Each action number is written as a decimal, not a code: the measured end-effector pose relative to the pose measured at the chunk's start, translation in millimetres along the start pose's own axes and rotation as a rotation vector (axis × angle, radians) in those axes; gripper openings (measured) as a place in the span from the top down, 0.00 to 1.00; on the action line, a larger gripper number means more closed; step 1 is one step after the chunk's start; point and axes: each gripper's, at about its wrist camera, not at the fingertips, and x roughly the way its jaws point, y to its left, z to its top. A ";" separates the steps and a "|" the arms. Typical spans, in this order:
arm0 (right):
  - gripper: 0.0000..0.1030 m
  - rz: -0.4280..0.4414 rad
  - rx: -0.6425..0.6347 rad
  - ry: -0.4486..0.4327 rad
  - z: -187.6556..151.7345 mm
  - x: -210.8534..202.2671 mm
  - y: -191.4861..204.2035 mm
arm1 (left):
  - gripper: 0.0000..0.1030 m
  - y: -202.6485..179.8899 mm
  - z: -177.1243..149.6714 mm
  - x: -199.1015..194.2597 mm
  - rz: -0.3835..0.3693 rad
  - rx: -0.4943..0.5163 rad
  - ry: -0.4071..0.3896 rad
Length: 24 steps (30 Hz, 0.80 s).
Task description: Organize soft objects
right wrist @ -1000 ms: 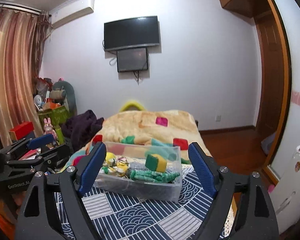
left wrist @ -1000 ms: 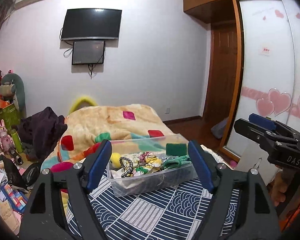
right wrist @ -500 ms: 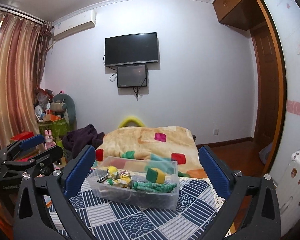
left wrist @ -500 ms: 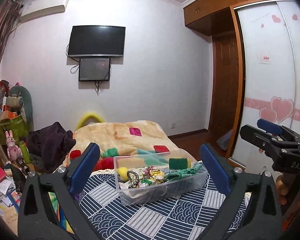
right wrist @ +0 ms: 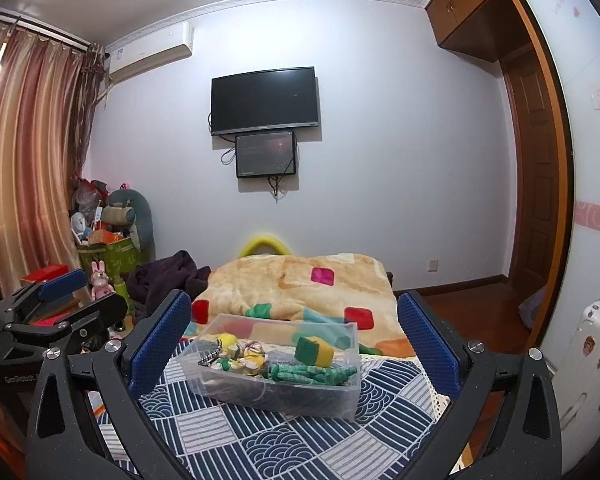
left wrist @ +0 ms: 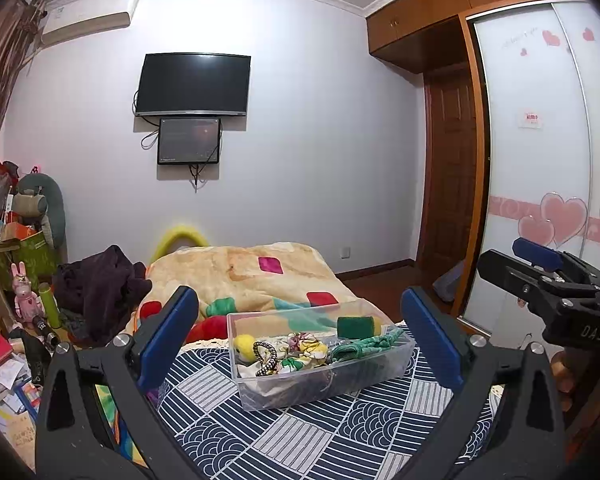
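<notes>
My left gripper [left wrist: 300, 340] and right gripper [right wrist: 296, 340]: fingers spread wide, empty, short of the clear bin [left wrist: 320, 380].

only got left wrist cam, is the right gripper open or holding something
observer: open. the right gripper has its jaws spread wide with nothing between them, framing the clear bin.
operator: sponge in the bin looks mostly green to me
observer: in the right wrist view the sponge shows a broad yellow face beside the green one.
operator: whats low down by the wardrobe, the gripper blocks it
observer: a white suitcase with stickers on it stands there.
</notes>
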 end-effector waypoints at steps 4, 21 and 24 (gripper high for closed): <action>0.00 -0.001 -0.002 0.001 0.6 -0.5 0.5 | 0.00 0.7 -0.7 0.5 -0.006 -0.005 0.003; 0.00 0.002 0.001 0.001 0.6 -2.1 1.4 | 0.00 -1.2 0.4 -2.5 -0.005 -0.008 -0.001; 0.00 0.004 0.002 0.000 1.3 -3.6 1.5 | 0.00 -1.5 1.0 -2.4 -0.005 -0.007 0.000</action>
